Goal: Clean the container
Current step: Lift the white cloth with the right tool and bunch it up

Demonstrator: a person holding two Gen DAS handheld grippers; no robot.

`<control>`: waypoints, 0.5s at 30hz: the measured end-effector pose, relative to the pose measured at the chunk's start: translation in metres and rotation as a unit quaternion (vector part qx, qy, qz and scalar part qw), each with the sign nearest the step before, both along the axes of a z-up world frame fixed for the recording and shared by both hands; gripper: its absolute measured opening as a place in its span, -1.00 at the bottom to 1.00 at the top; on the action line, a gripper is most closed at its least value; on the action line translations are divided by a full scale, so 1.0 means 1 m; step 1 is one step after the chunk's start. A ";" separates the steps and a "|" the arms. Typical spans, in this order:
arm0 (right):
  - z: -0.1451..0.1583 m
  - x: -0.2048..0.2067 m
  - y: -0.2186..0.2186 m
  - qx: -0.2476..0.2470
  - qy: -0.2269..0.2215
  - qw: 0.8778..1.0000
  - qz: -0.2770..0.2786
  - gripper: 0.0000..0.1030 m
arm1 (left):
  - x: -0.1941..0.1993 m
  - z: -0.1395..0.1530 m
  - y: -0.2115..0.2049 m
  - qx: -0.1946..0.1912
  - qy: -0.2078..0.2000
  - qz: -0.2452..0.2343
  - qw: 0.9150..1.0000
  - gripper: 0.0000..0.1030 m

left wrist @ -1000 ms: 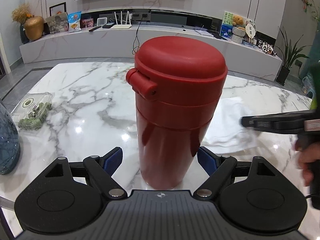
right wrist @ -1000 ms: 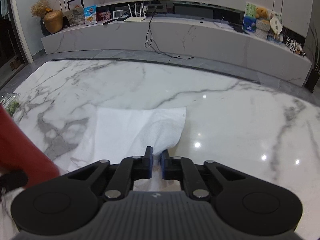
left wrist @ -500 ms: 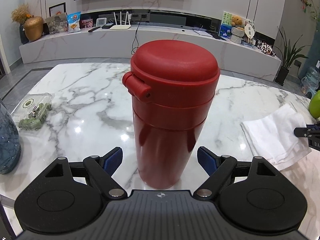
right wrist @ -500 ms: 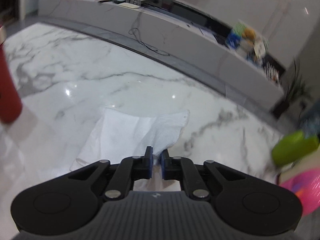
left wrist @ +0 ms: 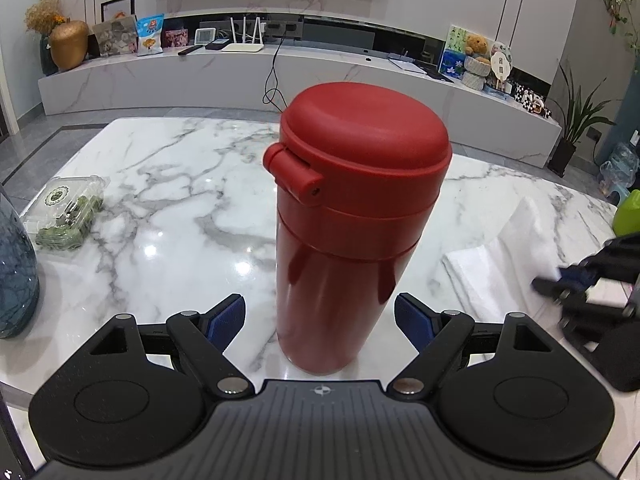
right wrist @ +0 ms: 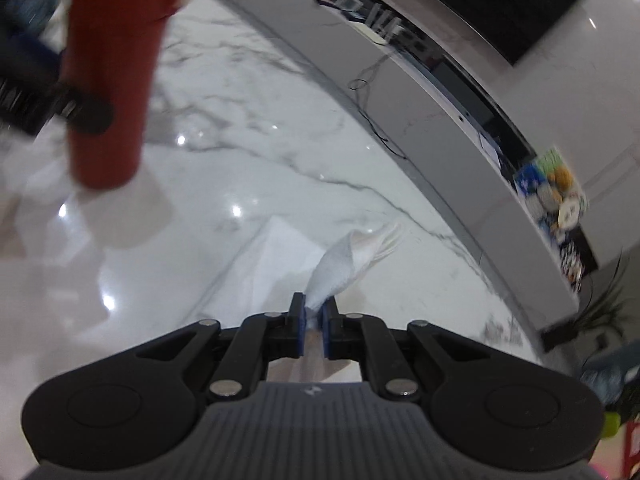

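Note:
A red bottle (left wrist: 352, 208) with its lid closed stands upright on the marble table (left wrist: 180, 200). My left gripper (left wrist: 320, 314) is open around its lower body, with a sliver of table showing between each blue pad and the bottle. My right gripper (right wrist: 315, 309) is shut on a bunched corner of a white cloth (right wrist: 352, 256), the rest of which trails on the table. In the left wrist view that gripper (left wrist: 560, 286) is a blurred shape at the right, on the cloth (left wrist: 500, 264). The right wrist view is tilted, so the bottle (right wrist: 112, 80) appears at its upper left.
A clear plastic box of greens (left wrist: 64, 216) lies at the table's left, with a blue glass vase (left wrist: 16, 276) nearer the front left edge. A green object (left wrist: 628, 212) sits at the far right. A long low cabinet (left wrist: 240, 76) runs behind the table.
My right gripper dragged the cloth away from the bottle to the right, then rolled, bunching the pinched corner. The bottle and my left gripper have barely shifted.

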State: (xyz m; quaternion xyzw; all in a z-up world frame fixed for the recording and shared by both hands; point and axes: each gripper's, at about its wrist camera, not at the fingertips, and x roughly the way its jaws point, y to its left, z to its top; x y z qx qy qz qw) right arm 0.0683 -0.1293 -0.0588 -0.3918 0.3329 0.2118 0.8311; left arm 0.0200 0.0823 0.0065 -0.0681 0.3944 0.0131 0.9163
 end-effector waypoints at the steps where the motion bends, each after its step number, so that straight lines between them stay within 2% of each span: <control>1: -0.003 -0.004 0.005 -0.010 -0.003 1.000 0.011 -0.82 | 0.000 0.000 0.000 0.000 0.000 0.001 1.000 0.59; 5: -0.015 -0.008 0.018 -0.025 0.008 0.999 0.038 -0.82 | 0.001 0.001 0.001 -0.004 0.000 0.003 1.000 0.59; 10: -0.024 0.000 0.021 -0.002 0.046 0.998 0.033 -0.80 | 0.001 0.001 0.003 -0.007 -0.001 0.004 1.000 0.59; 11: -0.025 0.000 0.021 0.001 0.049 0.998 0.032 -0.75 | 0.001 0.001 0.003 -0.008 0.000 0.004 1.000 0.59; 15: -0.021 0.001 0.021 0.013 0.058 0.998 0.031 -0.74 | 0.003 0.000 0.002 -0.007 0.001 0.005 1.000 0.59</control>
